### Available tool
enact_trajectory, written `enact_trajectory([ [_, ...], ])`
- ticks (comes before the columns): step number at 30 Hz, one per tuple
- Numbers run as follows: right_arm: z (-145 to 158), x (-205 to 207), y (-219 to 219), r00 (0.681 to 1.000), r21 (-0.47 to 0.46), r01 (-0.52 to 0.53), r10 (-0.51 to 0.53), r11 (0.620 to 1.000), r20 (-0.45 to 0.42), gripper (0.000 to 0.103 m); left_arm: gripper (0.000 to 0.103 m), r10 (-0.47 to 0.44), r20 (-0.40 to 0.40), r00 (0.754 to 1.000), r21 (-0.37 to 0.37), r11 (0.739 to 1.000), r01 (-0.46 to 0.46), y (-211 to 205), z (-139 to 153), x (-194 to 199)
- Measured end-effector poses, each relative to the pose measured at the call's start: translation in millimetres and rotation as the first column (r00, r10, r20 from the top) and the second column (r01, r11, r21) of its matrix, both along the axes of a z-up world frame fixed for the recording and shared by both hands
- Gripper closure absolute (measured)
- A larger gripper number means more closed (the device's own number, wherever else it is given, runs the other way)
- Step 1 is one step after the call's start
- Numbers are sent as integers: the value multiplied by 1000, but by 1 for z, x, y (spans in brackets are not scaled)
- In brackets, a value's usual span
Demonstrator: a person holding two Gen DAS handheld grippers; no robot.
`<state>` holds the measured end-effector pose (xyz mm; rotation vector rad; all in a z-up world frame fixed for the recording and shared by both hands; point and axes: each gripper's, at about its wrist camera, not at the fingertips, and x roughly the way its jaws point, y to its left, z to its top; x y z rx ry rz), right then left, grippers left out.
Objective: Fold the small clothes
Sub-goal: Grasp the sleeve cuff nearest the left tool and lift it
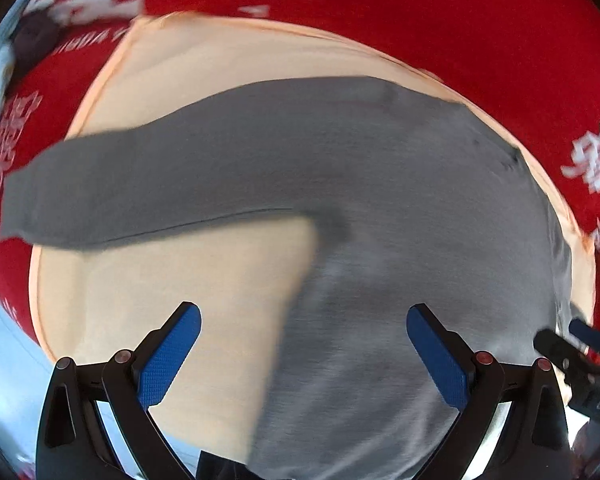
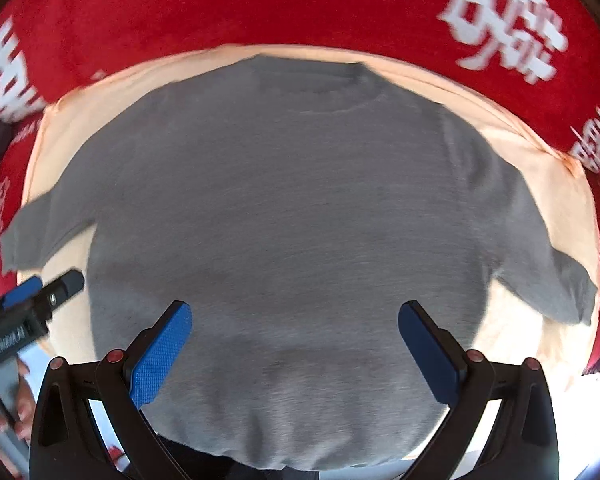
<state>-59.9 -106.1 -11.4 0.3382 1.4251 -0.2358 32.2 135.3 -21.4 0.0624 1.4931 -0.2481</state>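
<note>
A small grey T-shirt (image 2: 284,216) lies flat and face up on a peach cloth (image 2: 548,200), neckline far from me, both short sleeves spread out. In the left wrist view the grey T-shirt (image 1: 380,208) fills the right side, its left sleeve (image 1: 100,200) stretching across the peach cloth (image 1: 180,280). My left gripper (image 1: 304,344) hovers open over the shirt's left lower edge, nothing between its blue pads. My right gripper (image 2: 294,340) hangs open above the shirt's lower middle. The left gripper (image 2: 36,296) also shows at that view's left edge, and the right gripper (image 1: 572,344) at the other view's right edge.
A red cloth with white printed characters (image 2: 260,4) surrounds the peach cloth on the far and both lateral sides. Part of a hand (image 2: 20,412) shows at lower left. A pale blue surface (image 1: 4,340) lies beyond the cloth's near left corner.
</note>
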Motion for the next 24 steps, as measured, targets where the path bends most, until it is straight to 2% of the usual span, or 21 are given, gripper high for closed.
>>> enact_trajectory([
  [3, -2, 7, 24, 999, 12, -46, 46, 999, 2, 0, 0, 109, 2, 994, -78, 991, -108, 51, -13, 13],
  [6, -5, 14, 48, 996, 31, -87, 87, 996, 10, 0, 0, 243, -10, 970, -184, 953, -241, 102, -34, 29],
  [9, -10, 19, 69, 992, 44, -128, 128, 991, 16, 0, 0, 369, -71, 927, -258, 891, -375, 145, -59, 43],
  [11, -14, 22, 84, 989, 52, -150, 150, 987, 16, 0, 0, 443, -105, 890, -315, 834, -452, 168, -73, 50],
  [15, -18, 27, 106, 984, 73, -179, 178, 981, 24, 0, 0, 520, -159, 839, -413, 737, -535, 195, -91, 66],
  [18, -22, 31, 120, 980, 89, -198, 196, 976, 24, 0, 0, 558, -148, 817, -429, 708, -561, 202, -95, 72],
  [20, -24, 34, 130, 978, 93, -207, 207, 974, 18, 0, 1, 585, -149, 797, -451, 678, -581, 205, -94, 73],
  [21, -24, 33, 133, 978, 95, -211, 210, 973, 18, 0, 4, 600, -148, 786, -454, 665, -593, 204, -94, 73],
  [23, -23, 34, 139, 976, 97, -216, 215, 972, 20, 0, 17, 621, -138, 772, -449, 655, -608, 205, -93, 73],
  [24, -22, 34, 141, 976, 99, -218, 217, 971, 21, 0, 33, 624, -130, 770, -443, 658, -609, 206, -92, 73],
])
